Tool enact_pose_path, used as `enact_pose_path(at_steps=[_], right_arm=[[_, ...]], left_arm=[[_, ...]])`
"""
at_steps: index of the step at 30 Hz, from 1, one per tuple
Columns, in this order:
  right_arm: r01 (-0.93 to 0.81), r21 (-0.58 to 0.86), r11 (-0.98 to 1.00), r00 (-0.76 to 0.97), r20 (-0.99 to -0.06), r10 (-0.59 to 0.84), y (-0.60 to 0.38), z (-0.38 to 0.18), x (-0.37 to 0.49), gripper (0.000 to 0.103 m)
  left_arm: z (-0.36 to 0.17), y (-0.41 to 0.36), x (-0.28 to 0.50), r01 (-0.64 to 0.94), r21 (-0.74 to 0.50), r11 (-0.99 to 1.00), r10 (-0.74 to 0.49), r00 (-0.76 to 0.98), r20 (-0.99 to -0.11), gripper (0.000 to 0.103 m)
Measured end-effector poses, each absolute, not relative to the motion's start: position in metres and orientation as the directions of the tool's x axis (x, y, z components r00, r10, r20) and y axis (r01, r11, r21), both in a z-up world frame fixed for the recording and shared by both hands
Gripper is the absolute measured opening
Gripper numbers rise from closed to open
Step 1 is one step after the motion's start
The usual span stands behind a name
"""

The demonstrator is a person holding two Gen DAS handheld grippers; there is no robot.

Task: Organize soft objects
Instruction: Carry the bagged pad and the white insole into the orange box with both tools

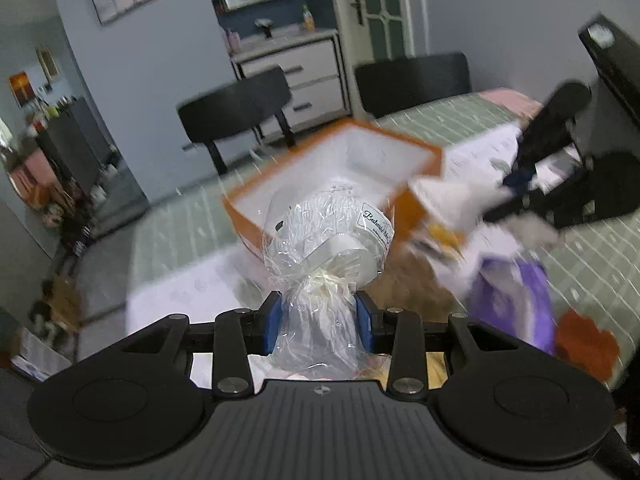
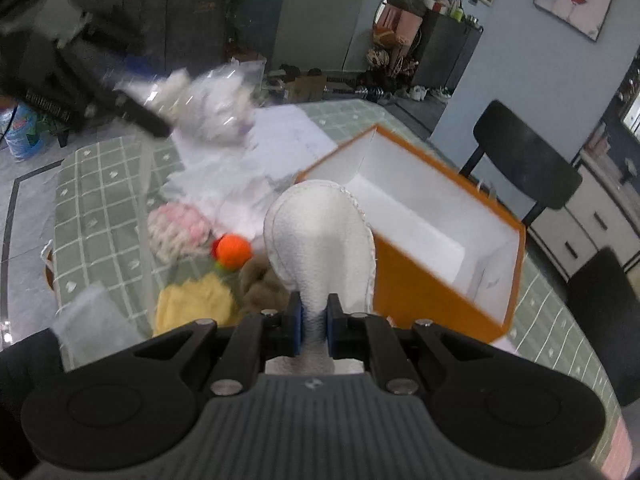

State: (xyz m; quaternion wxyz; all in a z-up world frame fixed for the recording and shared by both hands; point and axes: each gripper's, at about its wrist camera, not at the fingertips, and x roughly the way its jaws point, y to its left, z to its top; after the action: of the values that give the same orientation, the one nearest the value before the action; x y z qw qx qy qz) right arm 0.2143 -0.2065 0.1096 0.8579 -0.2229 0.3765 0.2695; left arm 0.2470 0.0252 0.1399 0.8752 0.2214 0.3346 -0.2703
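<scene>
My left gripper (image 1: 320, 320) is shut on a white soft item wrapped in clear plastic (image 1: 326, 236), held above the table in front of the open orange box (image 1: 412, 196) with a white inside. My right gripper (image 2: 315, 326) is shut on a white fabric pouch (image 2: 320, 240), held up just left of the orange box (image 2: 436, 284). The right gripper also shows in the left wrist view (image 1: 520, 184), blurred, and the left one with its wrapped item in the right wrist view (image 2: 160, 120). Both boxes' insides look empty.
On the green checked tablecloth (image 2: 100, 200) lie an orange ball (image 2: 232, 251), a pink-white fluffy item (image 2: 178, 232), a yellow cloth (image 2: 192, 304), a brown plush (image 2: 264, 284), white paper sheets (image 2: 248, 184), a purple item (image 1: 516, 300). Black chairs (image 1: 240, 108) stand beyond the table.
</scene>
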Motion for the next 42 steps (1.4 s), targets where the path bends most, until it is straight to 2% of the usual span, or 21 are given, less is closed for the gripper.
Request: enact_pose_path(at_steps=[8,14,19,26,32,42], right_arm=[[-0.574,-0.215,0.79,0.651,-0.705,0.28,-0.198,0.159,0.28,0.009],[-0.5,-0.209,0.84,0.69,-0.682,0.241,-0.206,0.179,0.332,0.009],[-0.425,-0.174,0.888,0.69,-0.697,0.194,-0.223,0.17,0.369,0.009],[-0.37,-0.11,0.922,0.57,-0.811,0.132,-0.235,0.102,0.41,0.009],[-0.393,-0.103,0.914,0.494,-0.862,0.115,-0.229,0.061,0.422,0.01],[-0.395,-0.044,0.918,0.466,-0.87,0.159,-0.22,0.032,0.451,0.01]], left_arm=[[0.224,-0.011,0.305,0.58,0.246,0.777,-0.345,0.718,-0.604,0.043],[0.243,-0.034,0.355,0.57,0.13,0.812,-0.42,0.723,-0.548,0.044],[0.193,-0.052,0.398,0.57,0.077,0.818,-0.404,0.664,-0.63,0.044],[0.09,-0.061,0.45,0.554,0.03,0.832,-0.33,0.537,-0.777,0.044],[0.044,-0.06,0.459,0.558,0.046,0.828,-0.279,0.483,-0.83,0.044],[0.006,-0.071,0.455,0.577,0.093,0.812,-0.209,0.435,-0.876,0.044]])
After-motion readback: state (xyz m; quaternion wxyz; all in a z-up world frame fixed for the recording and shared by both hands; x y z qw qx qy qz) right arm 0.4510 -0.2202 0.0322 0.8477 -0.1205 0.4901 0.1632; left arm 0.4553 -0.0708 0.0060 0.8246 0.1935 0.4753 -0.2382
